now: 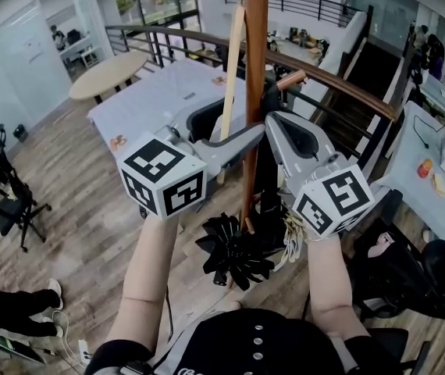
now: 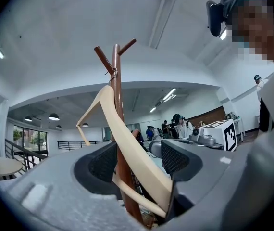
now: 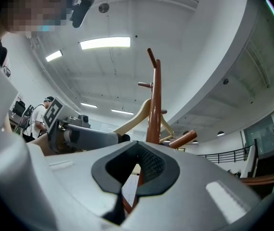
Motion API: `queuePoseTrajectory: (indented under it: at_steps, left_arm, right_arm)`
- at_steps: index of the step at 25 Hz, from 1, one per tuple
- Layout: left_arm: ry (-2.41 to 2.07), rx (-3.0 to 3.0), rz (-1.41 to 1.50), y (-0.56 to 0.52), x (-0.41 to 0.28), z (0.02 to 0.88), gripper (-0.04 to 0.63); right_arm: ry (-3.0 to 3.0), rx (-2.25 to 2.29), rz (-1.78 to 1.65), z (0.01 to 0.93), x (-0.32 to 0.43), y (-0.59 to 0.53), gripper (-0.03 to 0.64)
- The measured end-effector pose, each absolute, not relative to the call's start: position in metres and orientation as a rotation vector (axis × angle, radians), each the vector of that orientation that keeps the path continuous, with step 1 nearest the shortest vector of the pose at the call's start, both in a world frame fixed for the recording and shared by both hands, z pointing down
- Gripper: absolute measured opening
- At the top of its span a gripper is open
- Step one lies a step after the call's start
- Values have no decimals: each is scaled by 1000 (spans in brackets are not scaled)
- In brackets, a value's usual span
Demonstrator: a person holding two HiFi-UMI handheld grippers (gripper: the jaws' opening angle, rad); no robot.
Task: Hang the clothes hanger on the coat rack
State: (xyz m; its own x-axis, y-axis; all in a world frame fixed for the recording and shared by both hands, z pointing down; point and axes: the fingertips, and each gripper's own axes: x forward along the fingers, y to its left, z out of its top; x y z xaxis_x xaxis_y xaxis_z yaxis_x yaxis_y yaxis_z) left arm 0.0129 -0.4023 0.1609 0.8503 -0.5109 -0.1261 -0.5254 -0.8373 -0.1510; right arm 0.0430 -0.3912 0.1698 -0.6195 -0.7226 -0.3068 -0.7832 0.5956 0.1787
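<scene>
The brown coat rack pole (image 1: pixel 255 92) stands right in front of me. A pale wooden hanger (image 2: pixel 127 138) hangs from its metal hook on an upper peg (image 2: pixel 109 67) and slants down across the pole. My left gripper (image 2: pixel 137 160) is open around the hanger's lower arm and the pole; the mesh pads (image 2: pixel 174 158) stand apart from the wood. In the head view the left gripper (image 1: pixel 258 131) reaches the pole from the left. My right gripper (image 1: pixel 273 122) sits just right of the pole. Its fingertips meet, shut on nothing (image 3: pixel 137 146). In the right gripper view the hanger (image 3: pixel 137 117) and pole (image 3: pixel 155 105) rise beyond them.
A black fan-shaped thing (image 1: pixel 234 252) lies at the rack's foot. A white table (image 1: pixel 160 96) and a round table (image 1: pixel 105 75) stand behind on the left. A railing with a wooden handrail (image 1: pixel 339 80) runs behind and to the right. Black chairs (image 1: pixel 16 205) are at the left.
</scene>
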Motion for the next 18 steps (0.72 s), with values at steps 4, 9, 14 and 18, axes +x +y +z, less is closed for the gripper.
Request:
queuePoseTrajectory:
  at_steps: [4, 9, 14, 18]
  left_arm:
    - [838, -2837, 168, -397, 9, 160, 295]
    - [880, -2820, 243, -389, 2, 155, 304]
    - [990, -2697, 334, -370, -9, 142, 304]
    - [1046, -2663, 427, -356, -18, 133, 305]
  right_arm:
    - [2646, -1239, 443, 177, 41, -381, 2]
    - [2650, -1247, 431, 183, 45, -372, 2]
    - [2647, -1243, 430, 184, 50, -360, 2]
    - [2661, -1240, 435, 189, 48, -352, 2]
